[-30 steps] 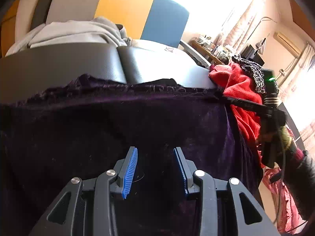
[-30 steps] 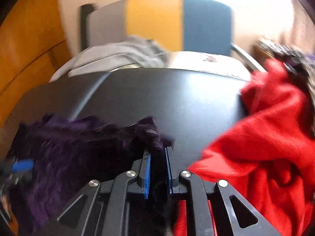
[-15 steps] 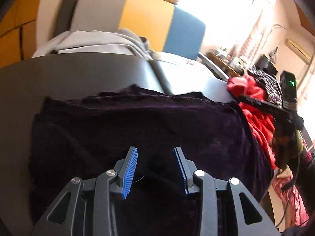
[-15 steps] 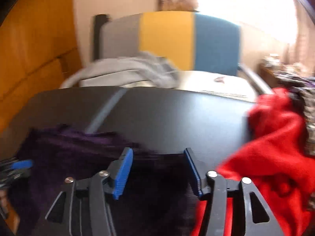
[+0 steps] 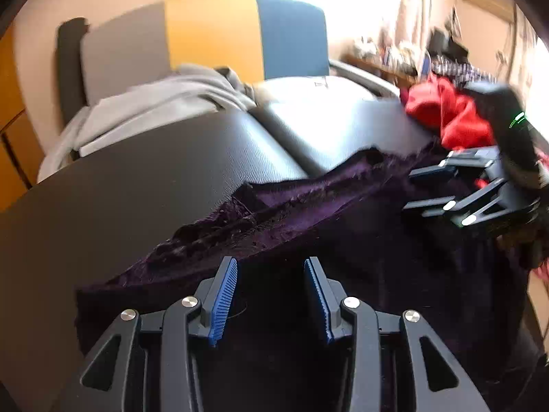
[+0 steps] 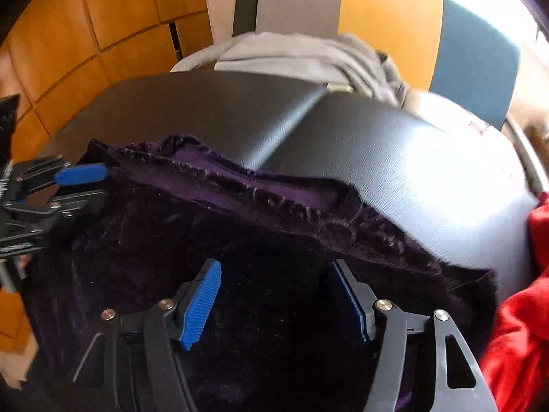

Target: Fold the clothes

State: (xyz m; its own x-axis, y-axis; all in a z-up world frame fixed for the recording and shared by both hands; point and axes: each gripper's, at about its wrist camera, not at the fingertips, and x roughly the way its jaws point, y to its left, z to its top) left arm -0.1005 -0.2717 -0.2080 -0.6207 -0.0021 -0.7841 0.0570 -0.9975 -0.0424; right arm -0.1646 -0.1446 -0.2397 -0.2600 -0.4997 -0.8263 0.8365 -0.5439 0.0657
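left gripper (image 5: 270,297): released, over velvet | right gripper (image 6: 279,304): released, empty | purple velvet (image 6: 260,240): on black table (image 6: 394,158), near edge cut off | red garment (image 6: 521,326): partly out of frame

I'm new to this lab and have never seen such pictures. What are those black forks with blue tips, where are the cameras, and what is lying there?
Those are hand-held tongs; a person carries one in each hand, and each has a camera looking along its two fingers. One picture is from the left tongs, the other from the right tongs. Both are open and hold nothing. Under them a dark purple garment lies on a black padded surface, its far edge rumpled. A red garment lies to the right and grey clothing on the chair behind. Each view also shows the other tongs at its edge.
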